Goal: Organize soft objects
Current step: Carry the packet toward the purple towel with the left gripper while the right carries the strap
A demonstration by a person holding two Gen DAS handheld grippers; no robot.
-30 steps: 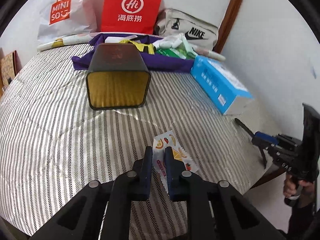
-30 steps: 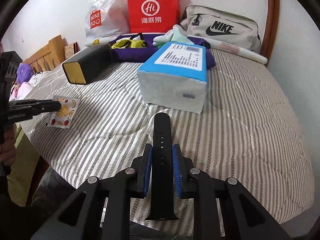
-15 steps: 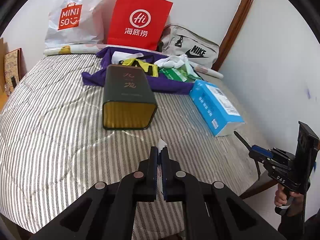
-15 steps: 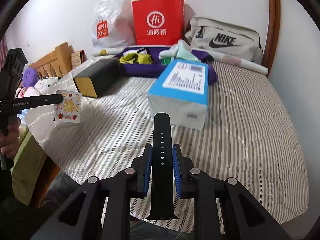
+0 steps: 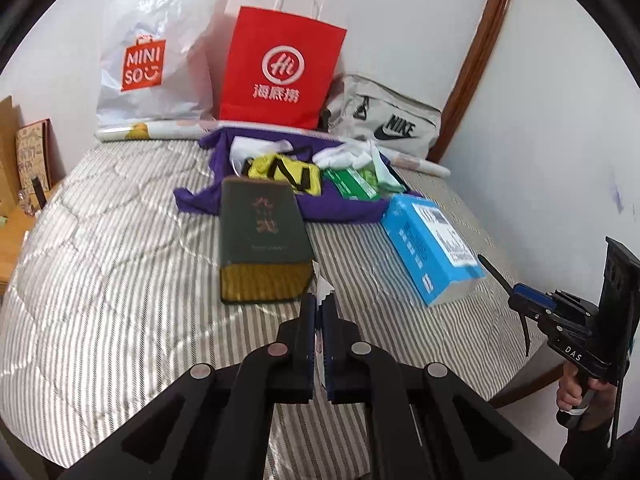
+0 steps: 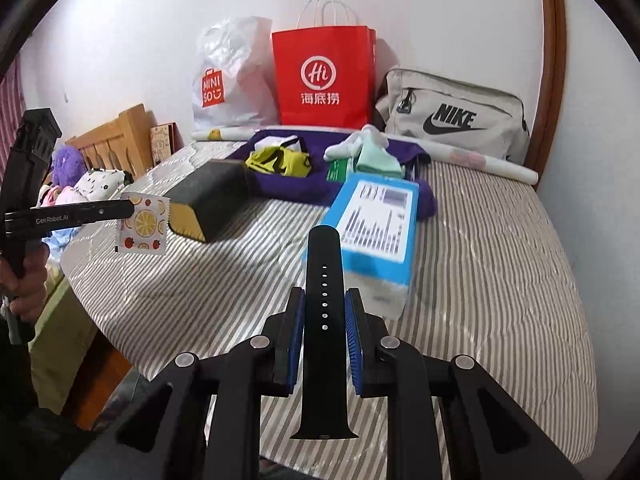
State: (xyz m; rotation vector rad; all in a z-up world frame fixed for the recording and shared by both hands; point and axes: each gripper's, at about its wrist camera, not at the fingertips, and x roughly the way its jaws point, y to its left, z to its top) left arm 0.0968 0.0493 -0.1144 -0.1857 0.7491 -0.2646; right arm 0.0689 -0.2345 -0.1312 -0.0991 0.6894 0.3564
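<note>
My left gripper is shut on a thin fruit-print packet, seen edge-on between the pads and held above the striped bed. From the right wrist view the same packet hangs flat at the left gripper's tip, clear of the bed. My right gripper is shut on a black perforated watch strap that sticks out forward and backward past the pads. The right gripper also shows at the right edge of the left wrist view. A purple cloth holds yellow, white and green soft items.
A dark box with a gold end lies mid-bed, beside a blue tissue pack. Against the wall stand a white Miniso bag, a red paper bag and a grey Nike bag. Plush toys lie left of the bed.
My left gripper closed on the fruit-print packet and lifted it off the bed. Both grippers rose, so the bed looks farther away. The strap stays gripped.
</note>
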